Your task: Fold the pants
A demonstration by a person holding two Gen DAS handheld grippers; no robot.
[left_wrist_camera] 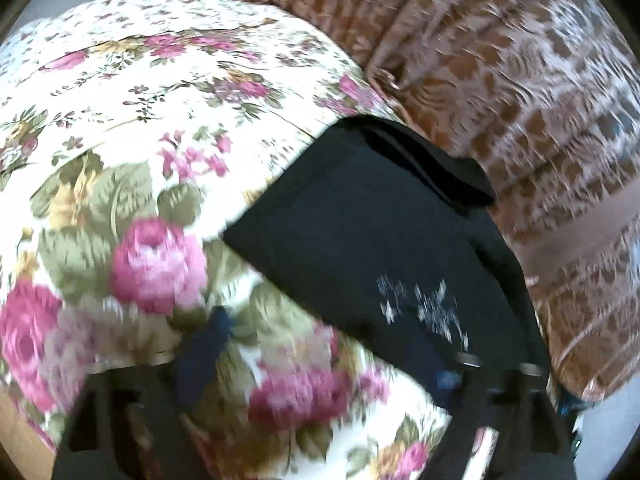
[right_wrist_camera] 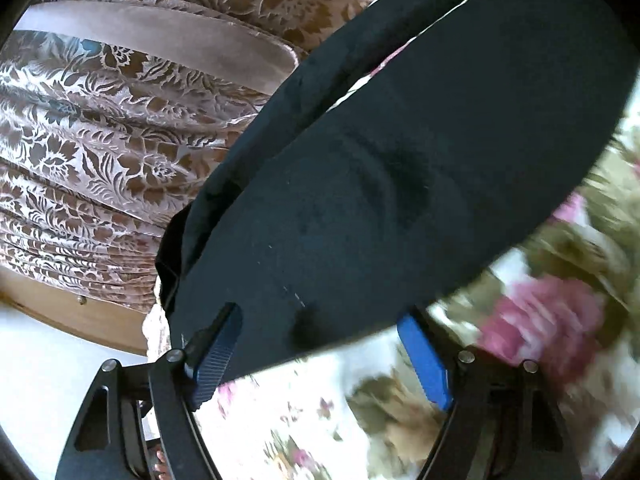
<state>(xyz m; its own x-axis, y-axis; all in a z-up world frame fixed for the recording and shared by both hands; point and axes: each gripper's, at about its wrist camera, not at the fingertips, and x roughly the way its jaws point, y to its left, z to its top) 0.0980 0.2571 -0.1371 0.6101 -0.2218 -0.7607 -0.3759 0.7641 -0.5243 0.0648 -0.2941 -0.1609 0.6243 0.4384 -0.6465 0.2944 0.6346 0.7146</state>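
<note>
The black pants (left_wrist_camera: 380,240) lie folded on the floral bedspread (left_wrist_camera: 140,120), running from the lower right up toward the brown curtain. My left gripper (left_wrist_camera: 320,360) is open above the bedspread, its left finger (left_wrist_camera: 204,356) over the flowers and its right finger by the pants' near end, blurred. In the right wrist view the pants (right_wrist_camera: 400,180) fill the centre. My right gripper (right_wrist_camera: 320,364) is open, its blue pads (right_wrist_camera: 216,360) spread either side of the pants' near edge, the left pad touching the cloth.
A brown patterned curtain or bed skirt (right_wrist_camera: 100,140) hangs beyond the pants. A wooden edge (right_wrist_camera: 80,316) and pale floor show at the lower left of the right wrist view. The floral bedspread (right_wrist_camera: 520,340) spreads to the right.
</note>
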